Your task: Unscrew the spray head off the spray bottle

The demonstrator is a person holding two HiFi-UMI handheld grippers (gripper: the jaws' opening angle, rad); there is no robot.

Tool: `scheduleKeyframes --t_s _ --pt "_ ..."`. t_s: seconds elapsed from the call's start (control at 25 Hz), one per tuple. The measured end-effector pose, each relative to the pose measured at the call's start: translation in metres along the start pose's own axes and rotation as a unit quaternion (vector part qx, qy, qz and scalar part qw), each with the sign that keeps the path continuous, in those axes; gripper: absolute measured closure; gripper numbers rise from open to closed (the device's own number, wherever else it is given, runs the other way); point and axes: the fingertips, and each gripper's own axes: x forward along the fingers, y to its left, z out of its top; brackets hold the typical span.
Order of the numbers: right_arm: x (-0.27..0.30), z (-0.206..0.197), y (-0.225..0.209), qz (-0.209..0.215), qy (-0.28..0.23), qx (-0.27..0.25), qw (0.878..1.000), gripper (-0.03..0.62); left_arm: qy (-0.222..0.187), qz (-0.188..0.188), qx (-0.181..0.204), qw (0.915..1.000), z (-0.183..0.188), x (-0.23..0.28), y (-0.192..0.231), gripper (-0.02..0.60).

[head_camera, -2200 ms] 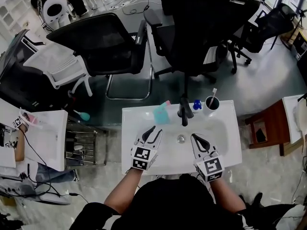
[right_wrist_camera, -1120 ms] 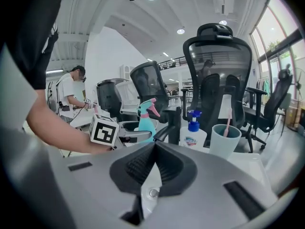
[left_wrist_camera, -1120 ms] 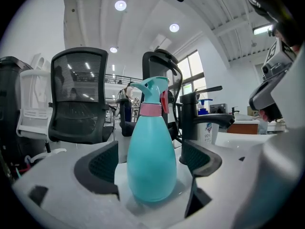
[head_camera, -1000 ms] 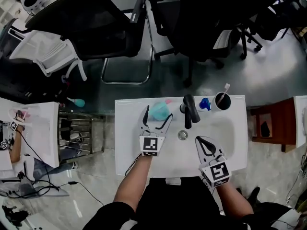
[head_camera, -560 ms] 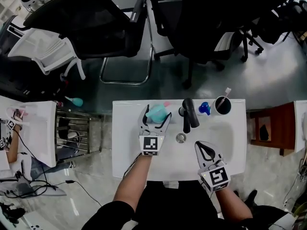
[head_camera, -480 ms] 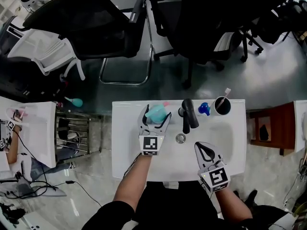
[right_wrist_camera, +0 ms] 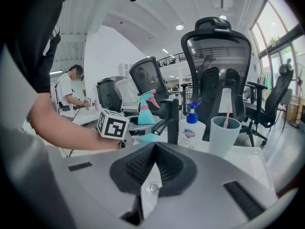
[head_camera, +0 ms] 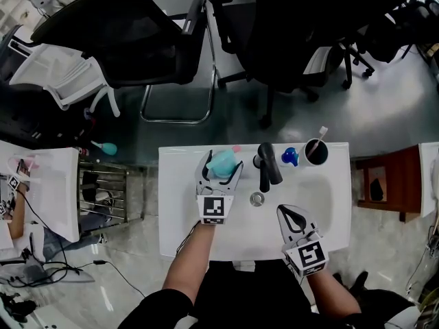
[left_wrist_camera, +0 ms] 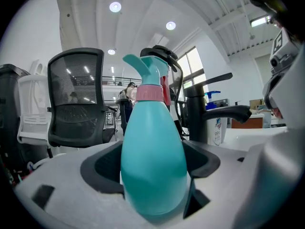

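left gripper (head_camera: pixel 221 162) grips spray bottle (left_wrist_camera: pixel 153 161) at sink's (head_camera: pixel 178 204) back edge beside faucet (head_camera: pixel 266 164).

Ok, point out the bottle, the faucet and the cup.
bottle (left_wrist_camera: pixel 153 161), left gripper view, on its teal body.
faucet (head_camera: pixel 267 163), head view, on its black body.
cup (right_wrist_camera: pixel 223 138), right gripper view, on its outer wall.

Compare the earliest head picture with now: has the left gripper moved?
Yes. The left gripper moved away from the person, from the sink's front edge to beside the tap, jaws closed round the spray bottle.
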Motion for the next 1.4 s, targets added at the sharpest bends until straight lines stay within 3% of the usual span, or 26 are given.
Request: scheduleKeyframes --t_s 0.24,0.44,0.6,0.76,1.08,1.4 --pt "0.001 0.003 0.004 0.001 -0.009 -0.005 1.0 0.589 -0.012 -0.007 0.004 0.9999 0.029 -0.011 -0.002 0.187" --pt "0.0 0.014 0.012 0.006 -0.022 -0.009 1.0 0.589 -0.024 -0.016 0.044 0.9986 0.061 -0.026 -0.006 0.187" --pt "-0.001 0.024 0.017 0.01 -0.039 -0.01 0.999 0.589 -0.035 -0.017 0.051 0.9979 0.09 -0.041 -0.012 0.187" --pt "-0.008 0.042 0.025 0.014 -0.06 -0.01 0.998 0.589 -0.029 -0.024 0.092 0.9951 0.108 -0.058 -0.021 0.189" --pt "-0.038 0.102 0.058 0.06 -0.136 -0.038 0.988 0.589 -0.036 -0.051 0.104 0.9927 0.136 -0.088 -0.044 0.189" --pt "-0.064 0.155 0.092 0.091 -0.191 -0.077 0.974 0.588 -0.042 -0.066 0.088 0.9931 0.155 -0.108 -0.053 0.189"
